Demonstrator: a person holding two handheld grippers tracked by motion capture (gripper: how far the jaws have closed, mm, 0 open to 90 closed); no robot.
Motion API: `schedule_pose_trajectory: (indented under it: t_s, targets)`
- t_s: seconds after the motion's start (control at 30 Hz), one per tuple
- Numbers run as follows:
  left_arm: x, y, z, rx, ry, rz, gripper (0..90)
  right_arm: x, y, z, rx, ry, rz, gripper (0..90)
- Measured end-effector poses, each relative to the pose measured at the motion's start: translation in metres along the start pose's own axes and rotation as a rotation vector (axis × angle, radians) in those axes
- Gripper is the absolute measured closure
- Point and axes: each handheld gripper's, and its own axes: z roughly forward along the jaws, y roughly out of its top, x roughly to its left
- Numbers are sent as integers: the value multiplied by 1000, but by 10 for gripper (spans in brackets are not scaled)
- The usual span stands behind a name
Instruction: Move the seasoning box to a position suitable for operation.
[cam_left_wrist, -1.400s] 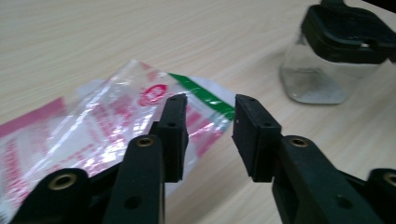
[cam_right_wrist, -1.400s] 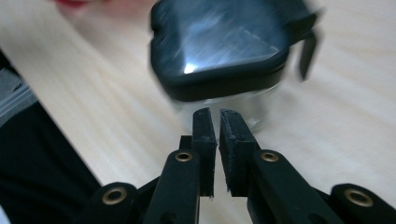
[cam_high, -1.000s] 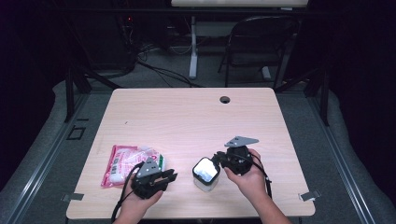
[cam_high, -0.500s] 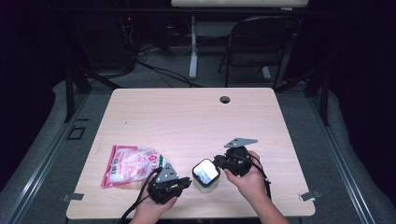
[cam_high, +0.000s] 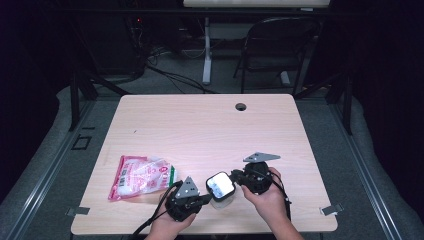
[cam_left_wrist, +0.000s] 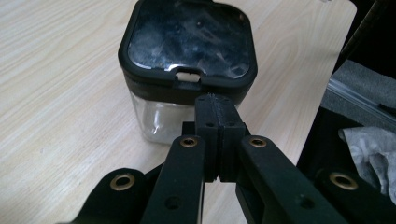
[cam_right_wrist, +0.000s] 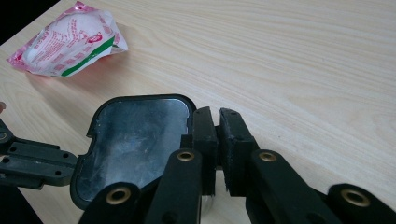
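The square clear plastic container with a black lid (cam_high: 220, 187) stands near the front edge of the light wooden table (cam_high: 210, 130), right of centre. The left gripper (cam_left_wrist: 215, 105), jaws just closed and pressed together with nothing between them, sets its tips against the lid's front latch, probably to work the catch. The right gripper (cam_right_wrist: 218, 122), jaws nearly together, rests at the opposite lid edge, probably to steady it; a pinch cannot be confirmed. A pink-and-white plastic packet (cam_high: 142, 176) lies toward the front left corner. Behind the table stand a dark chair (cam_high: 277, 45) and floor cables (cam_high: 170, 75).
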Motion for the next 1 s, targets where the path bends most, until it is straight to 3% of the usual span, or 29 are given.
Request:
schedule_pose_trajectory:
  t_s: [0.2,0.37,0.7,0.73,0.9,1.0]
  targets:
    - [-1,2,0,10,6,6,900,-2,0,0,-4,12,22,858]
    - [-1,6,-1,-11,9,0,900,-4,-1,0,-9,18,40,856]
    - [-3,31,-7,-44,7,18,900,-5,-8,-20,-48,69,-3,673]
    - [-4,33,-7,-45,10,20,900,-4,-10,-26,-38,88,-5,665]
    - [-6,42,-7,-46,17,27,900,1,-16,-36,-11,90,-31,638]
    - [-7,51,-6,-43,17,38,896,4,-23,-43,4,121,-77,601]
